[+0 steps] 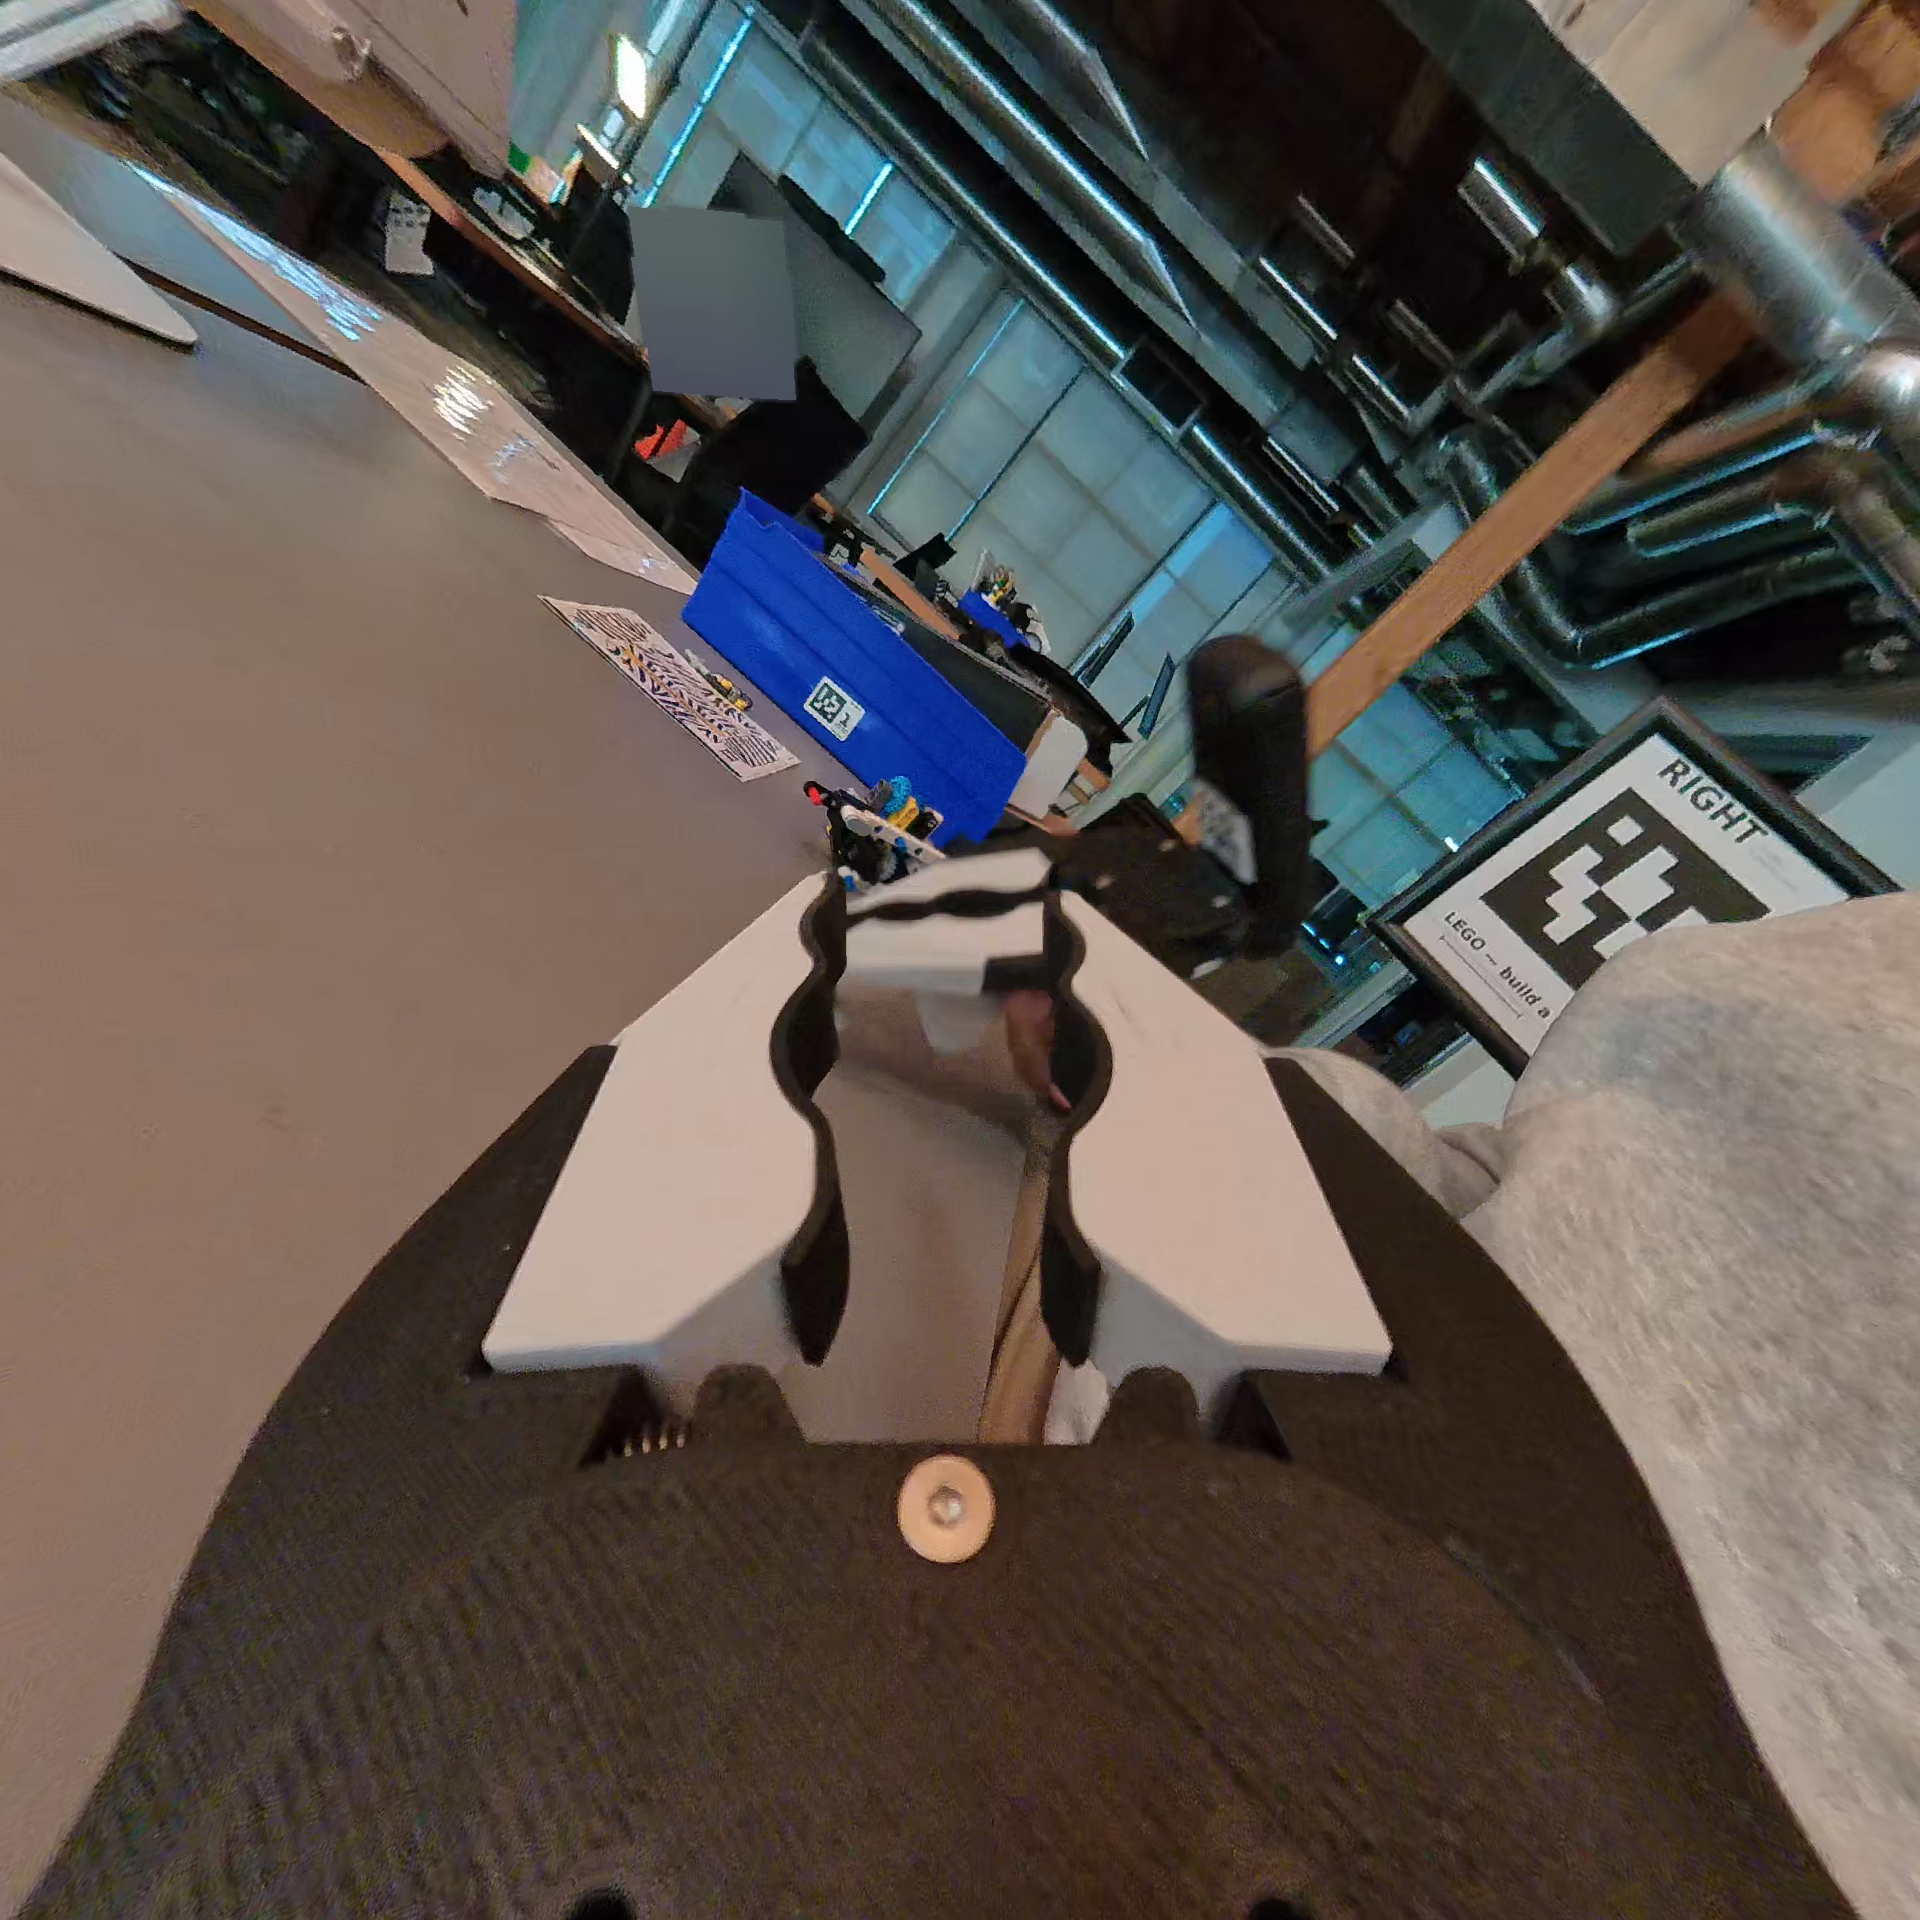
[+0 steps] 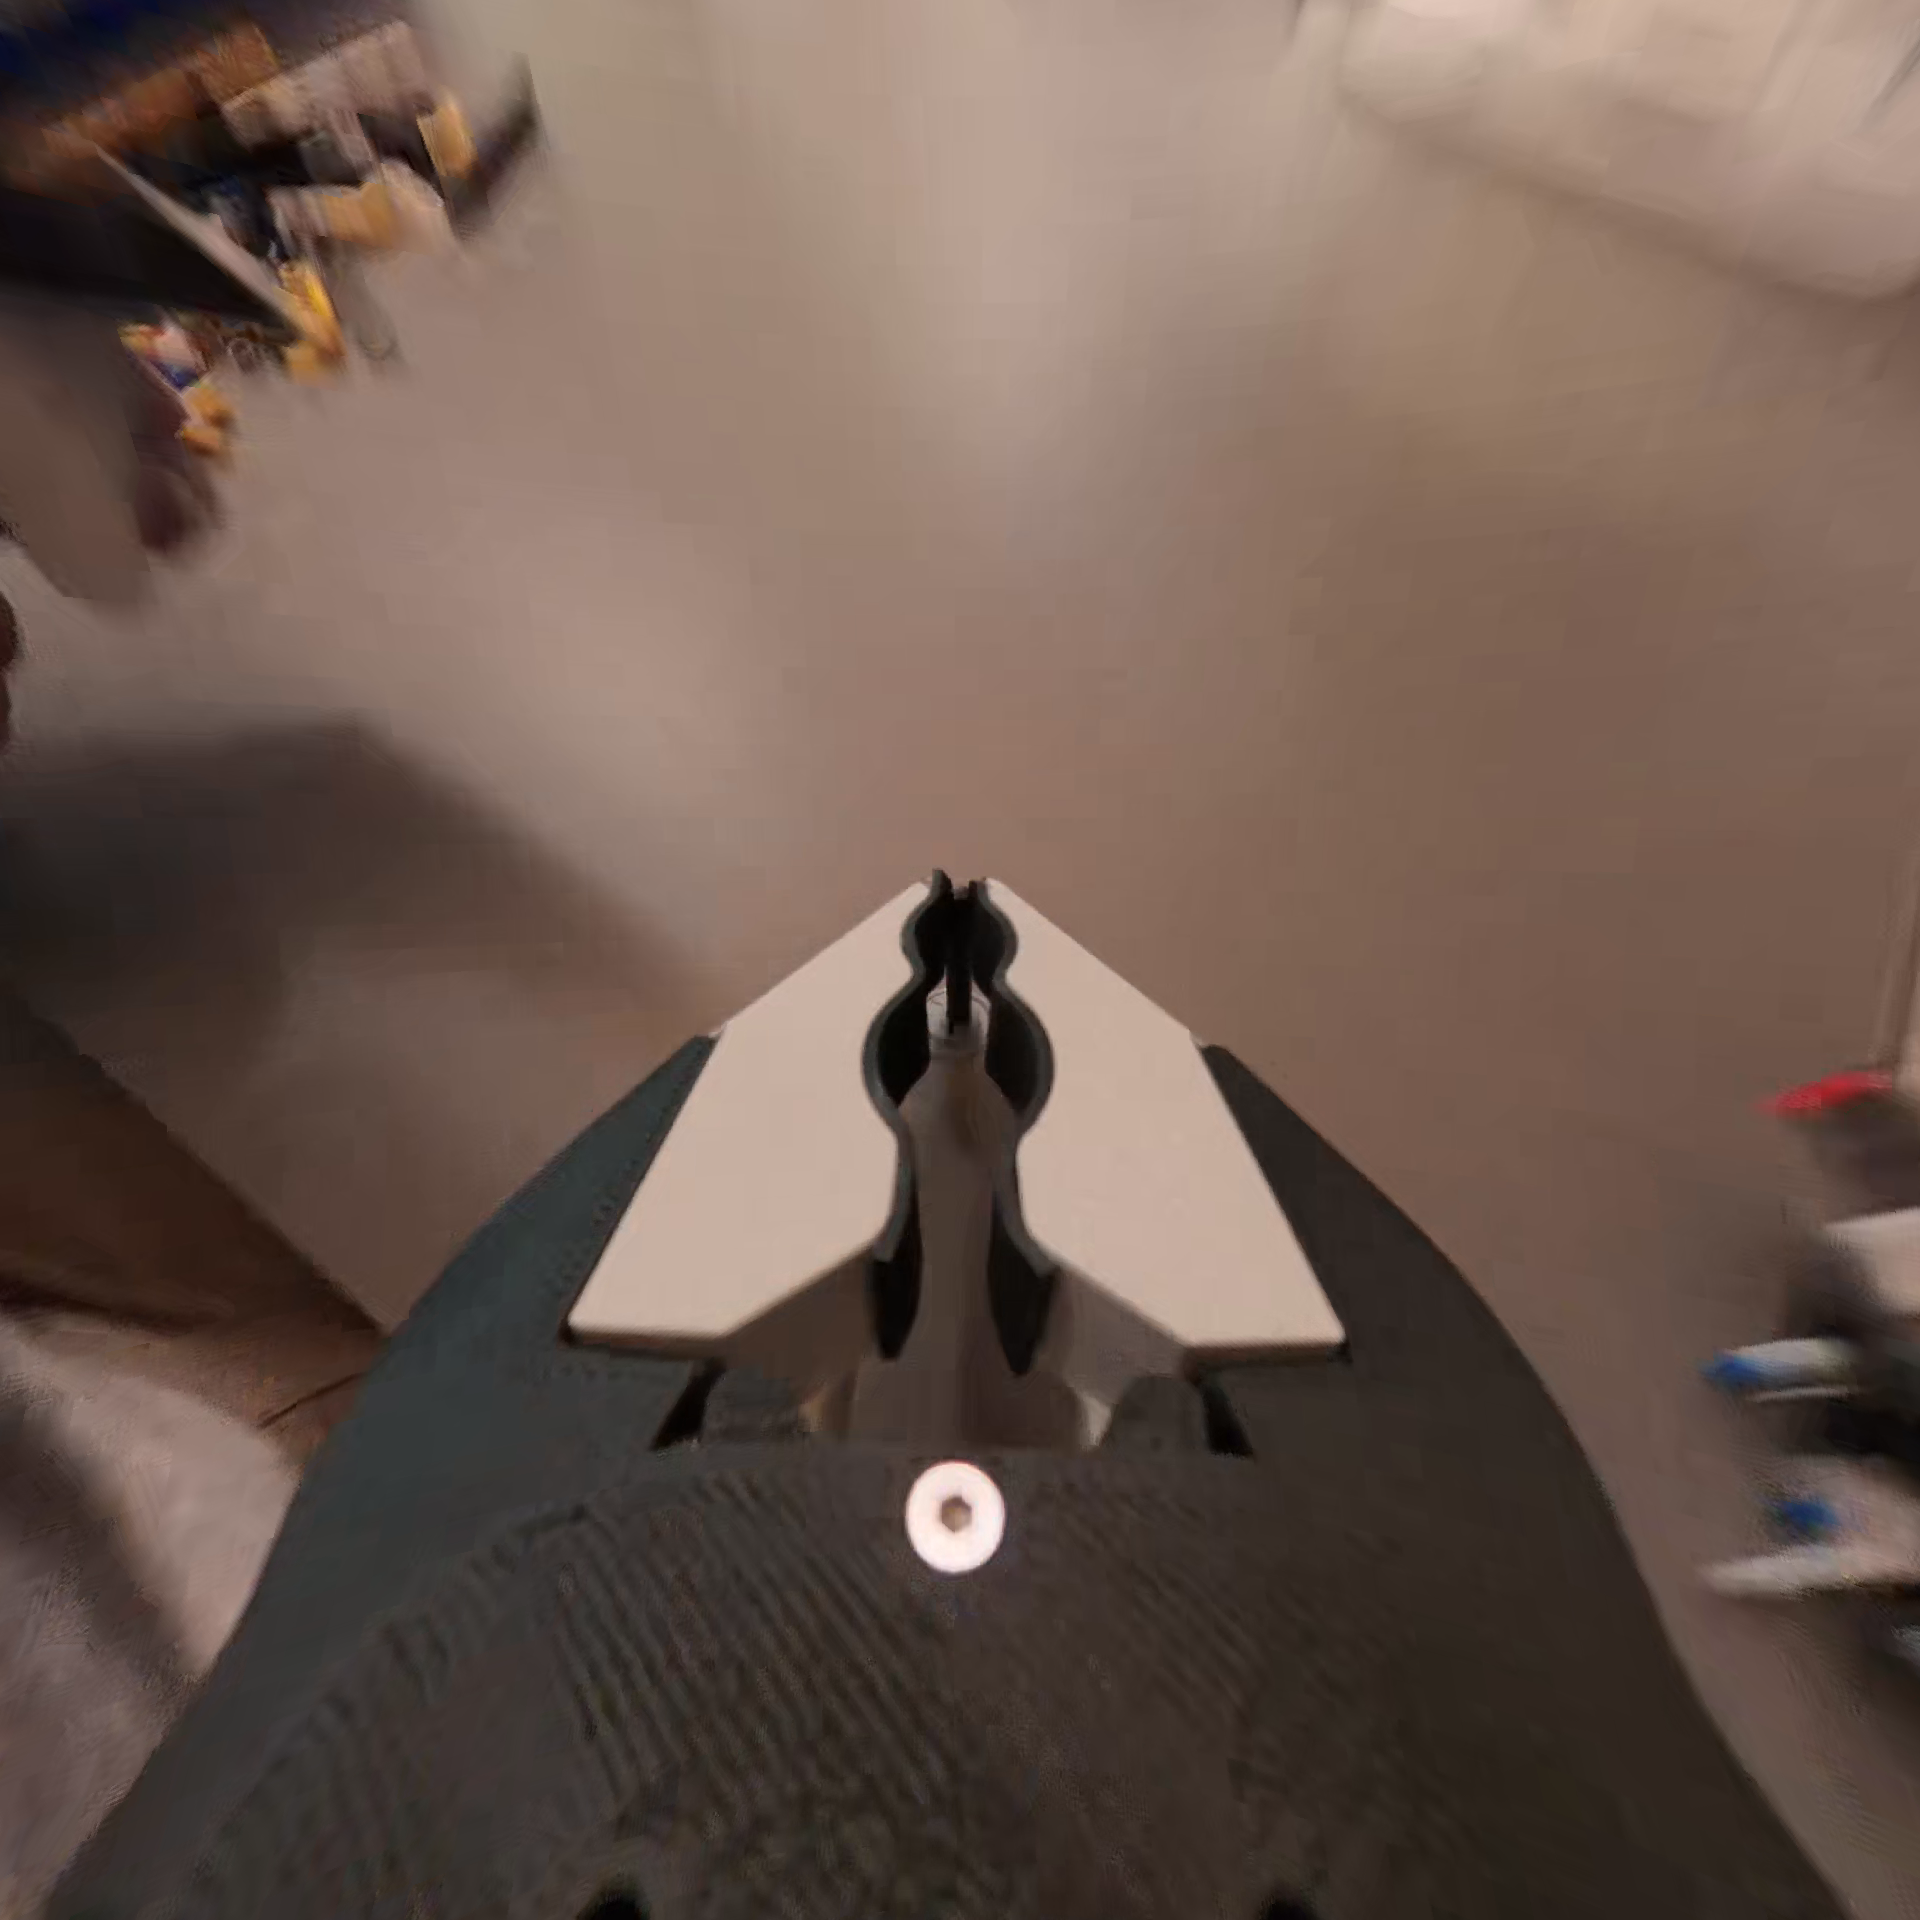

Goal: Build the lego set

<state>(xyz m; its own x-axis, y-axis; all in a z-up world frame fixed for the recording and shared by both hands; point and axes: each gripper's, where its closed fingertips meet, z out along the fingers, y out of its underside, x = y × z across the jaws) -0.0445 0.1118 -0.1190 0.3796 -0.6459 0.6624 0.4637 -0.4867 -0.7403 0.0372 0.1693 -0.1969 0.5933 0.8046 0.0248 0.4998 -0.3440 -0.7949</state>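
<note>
My left gripper (image 1: 940, 899) is open and empty, tilted low over the tan table (image 1: 312, 831). Just beyond its tips, the right gripper's white fingers (image 1: 935, 935) cross the view, pressed together. A small partly built lego model (image 1: 878, 826) in black, white, yellow and blue stands on the table beyond them. In the right wrist view, my right gripper (image 2: 956, 894) is shut on a thin black lego piece (image 2: 961, 966) that pokes out at the tips. That view is blurred; the model (image 2: 1849, 1351) smears along its right edge.
A blue bin (image 1: 852, 675) stands behind the model, with a patterned printed sheet (image 1: 675, 686) to its left. A framed marker sign (image 1: 1621, 883) and a grey sleeve (image 1: 1714, 1299) are on the right. Loose yellow and dark pieces (image 2: 260, 208) blur at the upper left. Some 12 cm of space lies between my two pairs of fingers.
</note>
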